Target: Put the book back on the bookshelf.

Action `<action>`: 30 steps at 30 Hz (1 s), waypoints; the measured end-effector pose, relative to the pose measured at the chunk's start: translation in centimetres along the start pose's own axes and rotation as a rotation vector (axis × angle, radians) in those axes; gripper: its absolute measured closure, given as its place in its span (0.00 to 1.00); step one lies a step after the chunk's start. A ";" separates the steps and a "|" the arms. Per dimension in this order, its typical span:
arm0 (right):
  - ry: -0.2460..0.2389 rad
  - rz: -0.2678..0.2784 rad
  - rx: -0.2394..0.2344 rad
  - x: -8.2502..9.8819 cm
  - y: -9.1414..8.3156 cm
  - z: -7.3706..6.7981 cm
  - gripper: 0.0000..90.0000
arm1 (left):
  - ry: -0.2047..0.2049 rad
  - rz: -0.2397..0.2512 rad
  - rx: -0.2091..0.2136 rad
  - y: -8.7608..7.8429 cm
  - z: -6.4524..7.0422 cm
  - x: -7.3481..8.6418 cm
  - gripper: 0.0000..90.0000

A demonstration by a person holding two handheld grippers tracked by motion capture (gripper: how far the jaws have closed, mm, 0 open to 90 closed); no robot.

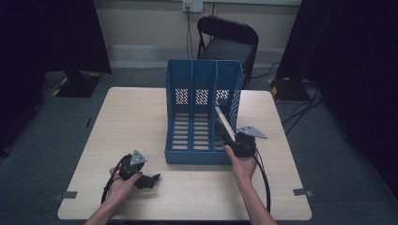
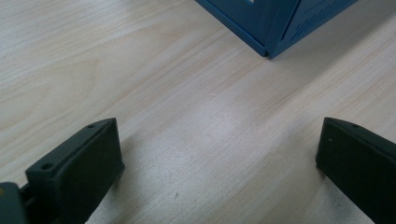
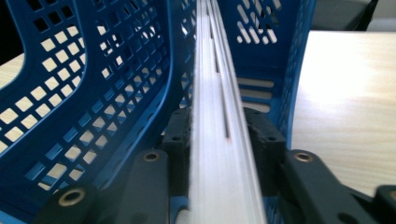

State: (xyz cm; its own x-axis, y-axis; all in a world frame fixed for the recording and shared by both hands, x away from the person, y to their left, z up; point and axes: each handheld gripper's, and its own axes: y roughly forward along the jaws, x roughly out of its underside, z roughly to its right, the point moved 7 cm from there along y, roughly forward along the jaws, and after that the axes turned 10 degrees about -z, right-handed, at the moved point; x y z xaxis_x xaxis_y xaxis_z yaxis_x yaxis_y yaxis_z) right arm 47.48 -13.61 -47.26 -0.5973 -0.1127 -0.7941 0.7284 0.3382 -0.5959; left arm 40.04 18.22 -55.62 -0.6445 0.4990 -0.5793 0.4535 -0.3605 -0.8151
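White book going into the blue file rack

The white book (image 3: 219, 140), pinched between the right gripper (image 3: 218, 135) jaws, leans in the rightmost compartment of the blue file rack (image 1: 202, 84). The left gripper (image 2: 219, 154) rests on the tabletop (image 1: 136, 117), jaws spread wide. No readable writing.

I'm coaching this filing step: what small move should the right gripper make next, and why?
Probably ease the book deeper into the blue file rack's rightmost slot. The right gripper clamps its edge, and it leans tilted, only partly inside.
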 end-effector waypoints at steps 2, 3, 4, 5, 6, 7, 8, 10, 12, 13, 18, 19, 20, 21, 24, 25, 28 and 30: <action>-0.010 -0.007 0.009 0.0 0.1 0.1 0.75 | 0.000 0.000 0.000 0.0 0.0 0.0 0.00; -0.011 -0.013 0.011 0.0 0.1 0.1 0.77 | 0.000 0.000 0.000 0.0 0.0 0.0 0.00; -0.012 -0.016 0.022 0.0 0.2 0.3 0.77 | 0.000 0.000 0.000 0.0 0.0 0.0 0.00; -0.012 -0.019 0.024 0.1 0.2 0.3 0.79 | 0.000 0.000 0.000 0.0 0.0 0.0 0.00; -0.013 -0.019 0.023 0.1 0.3 0.3 0.80 | 0.000 0.000 0.000 0.0 0.0 0.0 0.00; -0.021 -0.020 0.040 0.1 0.3 0.3 0.82 | 0.000 0.000 0.000 0.0 0.0 0.0 0.00; -0.028 -0.021 0.059 0.1 0.2 0.2 0.83 | 0.000 0.001 0.000 0.0 0.0 0.0 0.00; -0.051 -0.022 0.085 0.1 0.3 0.0 0.84 | 0.000 0.000 0.001 0.0 0.0 0.0 0.00; -0.059 -0.022 0.118 0.0 0.3 -0.1 0.85 | -0.001 0.001 0.001 0.0 0.0 0.0 0.00; -0.051 -0.019 0.117 0.0 0.3 -0.1 0.85 | 0.000 0.000 0.000 0.0 0.0 0.0 0.00; -0.040 0.008 0.146 0.1 0.3 -0.2 0.85 | 0.000 0.000 0.001 0.0 0.0 0.0 0.00; -0.047 0.013 0.160 0.1 0.3 -0.3 0.85 | 0.000 0.000 0.001 0.0 0.0 0.0 0.00; -0.048 0.017 0.164 0.1 0.3 -0.5 0.85 | 0.000 0.001 0.001 0.0 0.0 0.0 0.00; -0.047 0.018 0.166 0.1 0.3 -0.5 0.85 | 0.000 0.000 0.001 0.0 0.0 0.0 0.00; -0.030 0.026 0.176 0.0 0.3 -0.5 0.85 | 0.000 0.000 0.001 0.0 0.0 0.0 0.00; -0.025 0.028 0.182 0.0 0.2 -0.4 0.85 | 0.001 0.000 0.001 0.0 0.0 0.0 0.00; -0.014 0.036 0.202 -0.1 0.1 -0.2 0.85 | 0.002 0.000 0.002 0.0 0.0 0.0 0.00; -0.006 0.040 0.205 -0.2 0.0 0.0 0.85 | 0.002 0.000 0.002 0.0 0.0 -0.1 0.00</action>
State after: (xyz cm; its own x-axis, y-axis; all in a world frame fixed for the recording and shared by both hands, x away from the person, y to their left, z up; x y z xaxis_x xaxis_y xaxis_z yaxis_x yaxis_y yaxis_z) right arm 47.63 -13.62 -47.08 -0.5651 -0.1089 -0.8178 0.8048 0.1455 -0.5754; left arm 40.09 18.17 -55.62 -0.6432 0.5011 -0.5790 0.4520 -0.3619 -0.8153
